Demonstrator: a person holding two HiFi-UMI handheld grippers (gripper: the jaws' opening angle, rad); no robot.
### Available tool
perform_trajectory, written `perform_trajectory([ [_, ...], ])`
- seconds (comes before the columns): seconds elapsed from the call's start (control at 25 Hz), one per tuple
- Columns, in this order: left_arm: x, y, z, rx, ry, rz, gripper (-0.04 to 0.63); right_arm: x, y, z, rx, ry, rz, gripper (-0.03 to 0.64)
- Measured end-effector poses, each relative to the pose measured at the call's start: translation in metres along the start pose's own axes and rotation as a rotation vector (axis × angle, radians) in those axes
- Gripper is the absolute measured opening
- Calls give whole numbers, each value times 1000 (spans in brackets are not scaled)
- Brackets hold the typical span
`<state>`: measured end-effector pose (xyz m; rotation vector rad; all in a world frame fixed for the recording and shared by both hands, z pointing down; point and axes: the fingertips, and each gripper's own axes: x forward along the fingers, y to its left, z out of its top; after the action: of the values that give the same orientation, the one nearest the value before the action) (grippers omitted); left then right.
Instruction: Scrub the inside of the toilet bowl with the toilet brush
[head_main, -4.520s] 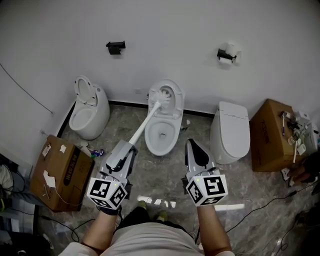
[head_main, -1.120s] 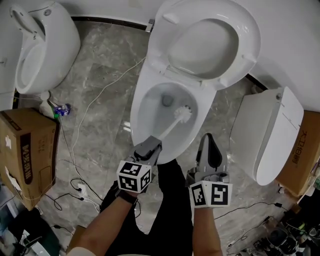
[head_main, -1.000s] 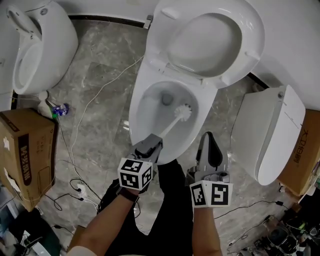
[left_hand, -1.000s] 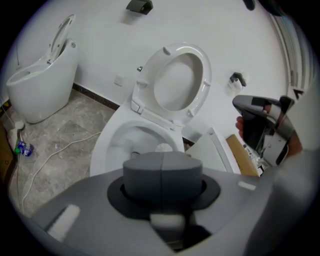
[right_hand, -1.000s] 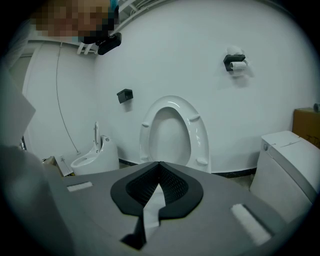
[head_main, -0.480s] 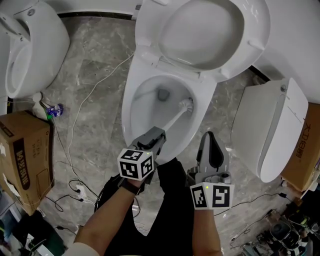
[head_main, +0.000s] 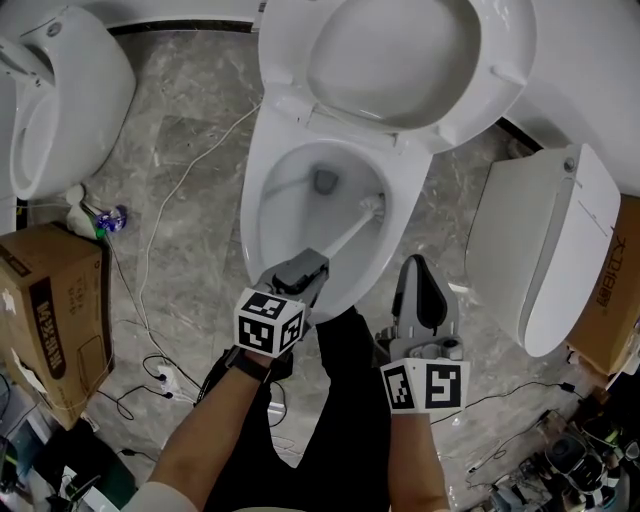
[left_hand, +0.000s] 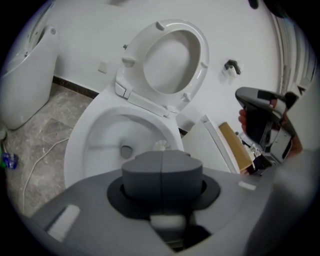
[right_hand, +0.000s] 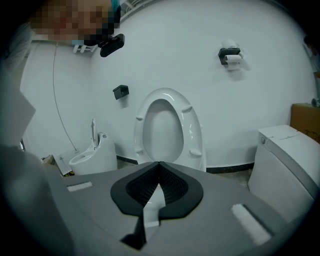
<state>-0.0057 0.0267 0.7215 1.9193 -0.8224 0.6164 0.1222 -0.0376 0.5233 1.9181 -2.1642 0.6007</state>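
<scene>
1. In the left tool (head_main: 298, 274): jaws pressed together on the near end of the toilet brush (head_main: 346, 238) handle, with no gap to see in the left gripper view.
2. In the right tool (head_main: 417, 268): jaws closed tip to tip on nothing, held just beside the front of the bowl and apart from the brush.
3. From the grip outward: a thin white handle running up and to the right, down into the toilet bowl (head_main: 252, 225). Bristle head (head_main: 373, 207) at the right inner wall, to the right of the drain opening (head_main: 325, 180). Not possible to tell how firmly pressed there.
4. Behind the bowl: seat and lid (head_main: 400, 60) raised, out of the way.
5. Probably light, rather stiff in the handle and soft only at the bristles. Likely to bend a little under pressure, being held at the end far from the head.
6. Smooth plastic, perhaps wet, so liable to twist or slip between the jaws. Better to keep hold at the handle end, as now, and to press with moderate force.
7. Hard glazed ceramic all around, slippery for the bristles and hardly fragile under such scrubbing.
</scene>
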Motion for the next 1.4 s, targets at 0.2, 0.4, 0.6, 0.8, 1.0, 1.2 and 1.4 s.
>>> perform_trajectory([
  [0.2,-11,-5,-7,86,52,0,152,-7,3,6,3,10,4,12],
  [0.4,-24,-8,-15,135,102,-6,152,-17,6,10,9,23,7,12],
  [0.6,-39,-9,-22,168,163,-11,152,-29,7,14,24,37,3,12],
  [0.8,-54,-12,-28,217,224,-8,152,-39,6,22,33,46,0,12],
  [1.0,-65,-14,-32,279,273,-7,152,-46,6,33,37,34,-2,12],
  [1.2,-74,-11,-34,336,331,-11,152,-50,4,38,48,33,-4,12],
  [1.4,-88,-15,-37,423,412,-17,152,-50,11,43,54,32,12,12],
])
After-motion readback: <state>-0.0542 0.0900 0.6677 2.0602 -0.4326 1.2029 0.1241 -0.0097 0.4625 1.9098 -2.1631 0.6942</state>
